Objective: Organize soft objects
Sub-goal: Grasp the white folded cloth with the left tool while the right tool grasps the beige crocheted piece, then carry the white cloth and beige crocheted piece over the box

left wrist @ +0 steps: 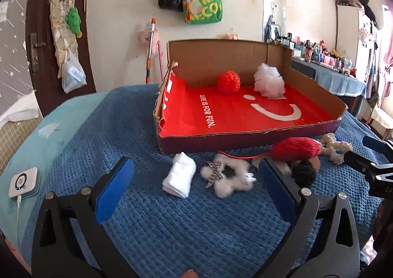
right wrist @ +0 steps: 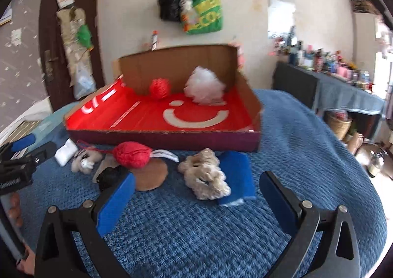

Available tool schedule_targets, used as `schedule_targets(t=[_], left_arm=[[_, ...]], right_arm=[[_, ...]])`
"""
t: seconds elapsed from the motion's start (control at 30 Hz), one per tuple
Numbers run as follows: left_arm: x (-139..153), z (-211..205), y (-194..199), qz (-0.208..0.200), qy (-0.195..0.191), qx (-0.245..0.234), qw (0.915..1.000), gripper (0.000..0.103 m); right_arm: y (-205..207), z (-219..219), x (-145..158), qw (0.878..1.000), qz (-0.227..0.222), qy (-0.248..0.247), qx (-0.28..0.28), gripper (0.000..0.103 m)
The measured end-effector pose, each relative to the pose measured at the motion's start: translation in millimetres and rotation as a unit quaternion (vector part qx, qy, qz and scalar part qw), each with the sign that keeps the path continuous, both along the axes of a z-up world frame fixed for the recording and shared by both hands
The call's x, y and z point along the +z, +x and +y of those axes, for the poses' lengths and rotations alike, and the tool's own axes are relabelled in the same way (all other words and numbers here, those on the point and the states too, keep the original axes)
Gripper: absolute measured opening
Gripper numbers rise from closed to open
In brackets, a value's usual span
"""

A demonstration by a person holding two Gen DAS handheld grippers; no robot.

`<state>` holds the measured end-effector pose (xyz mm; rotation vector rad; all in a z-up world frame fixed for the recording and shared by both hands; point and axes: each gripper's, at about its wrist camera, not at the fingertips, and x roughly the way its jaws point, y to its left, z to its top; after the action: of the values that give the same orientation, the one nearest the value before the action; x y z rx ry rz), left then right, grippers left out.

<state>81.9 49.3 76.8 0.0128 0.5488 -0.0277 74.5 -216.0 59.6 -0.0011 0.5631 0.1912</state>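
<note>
bare blanket foreground, soft toys crowding box front

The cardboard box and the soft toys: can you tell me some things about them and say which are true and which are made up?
1. The cardboard box holds a red yarn ball and a white mesh puff. True.
2. The folded white cloth lies inside the box. False: it lies on the blue blanket in front of the box.
3. The left hand-held gripper is squeezing a toy. False: it is open and holds nothing.
4. The box floor shows a white smiley face. True.
5. The right hand-held gripper is open and empty. True.
6. The beige fluffy scrunchie hangs on the wall. False: it lies on the blanket, partly on a blue cloth.
</note>
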Motion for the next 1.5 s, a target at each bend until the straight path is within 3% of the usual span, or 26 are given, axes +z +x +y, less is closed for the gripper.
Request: schedule_targets(t=[0.2,0.4,0.5,0.7,0.77,0.8,0.83,0.9,1.3,1.5], left_arm=[[-5,20,24,0.043,-0.014,0.007,0.9990,0.103],[-10,22,39,0.072,-0.005,-0.017,0.9972,0.098],[-17,21,46,0.096,-0.004,-0.034,0.9948,0.087],[-32,24,59,0.136,-0.027,-0.064,0.9883,0.049],[-36,23,62,0.148,-0.035,-0.076,0.9855,0.029],[-36,22,62,0.149,-0.035,-0.077,0.9852,0.028],[-36,22,61,0.147,-0.036,-0.077,0.9855,0.022],[-34,22,60,0.145,-0.038,-0.078,0.9857,0.015],[17,4,16,0.055,-0.037,-0.100,0.9928,0.015],[24,-11,7,0.044,-0.039,-0.122,0.9908,0.015]], right_arm=[[22,1,-1,0.998,0.040,-0.004,0.040,0.101],[36,7,2,0.995,0.048,-0.043,0.070,0.088],[44,10,-1,0.993,0.057,-0.061,0.083,0.082],[55,13,-11,0.989,0.087,-0.060,0.100,0.065],[57,16,-15,0.988,0.096,-0.064,0.106,0.051],[58,17,-16,0.987,0.098,-0.066,0.106,0.045],[59,18,-17,0.987,0.101,-0.069,0.106,0.031],[60,18,-20,0.986,0.107,-0.068,0.110,0.028],[26,5,21,0.996,0.021,-0.026,0.080,0.026],[11,2,42,0.997,-0.013,0.003,0.078,0.026]])
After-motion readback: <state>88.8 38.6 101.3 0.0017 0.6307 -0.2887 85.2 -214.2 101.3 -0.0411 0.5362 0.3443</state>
